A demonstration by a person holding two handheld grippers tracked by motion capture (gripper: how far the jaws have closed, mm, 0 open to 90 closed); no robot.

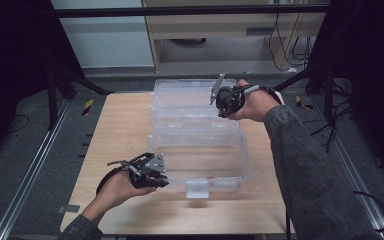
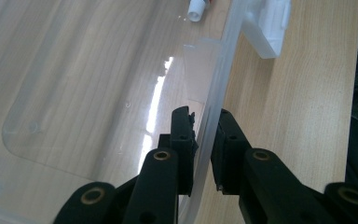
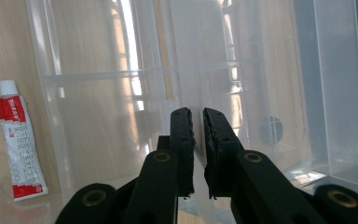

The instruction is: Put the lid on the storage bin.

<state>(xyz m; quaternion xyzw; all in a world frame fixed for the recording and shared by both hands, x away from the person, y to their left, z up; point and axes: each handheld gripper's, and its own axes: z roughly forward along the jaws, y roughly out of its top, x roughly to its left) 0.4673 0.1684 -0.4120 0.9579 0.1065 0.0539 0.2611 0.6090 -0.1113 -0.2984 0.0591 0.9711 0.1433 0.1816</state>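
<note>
A clear plastic box (image 1: 246, 161) lies open on the wooden table (image 1: 125, 130), its lid (image 1: 180, 95) folded back to the far side. My left gripper (image 1: 163, 178) is at the box's near left corner. In the left gripper view, my left gripper (image 2: 204, 116) is shut on the clear rim (image 2: 223, 60), one jaw inside and one outside. My right gripper (image 1: 221, 107) is at the far right of the box, and my right gripper (image 3: 195, 116) is shut on a thin clear panel (image 3: 189, 70). A red and white tube (image 3: 21, 144) lies inside the box (image 3: 98, 74).
The box's white latch (image 1: 197, 189) juts from its near wall, close to the table's front edge; the latch (image 2: 268, 28) sits just past my left jaws. The tube's white cap (image 2: 196, 9) pokes in beyond. Bare wood lies left of the box. Dark frame posts flank the table.
</note>
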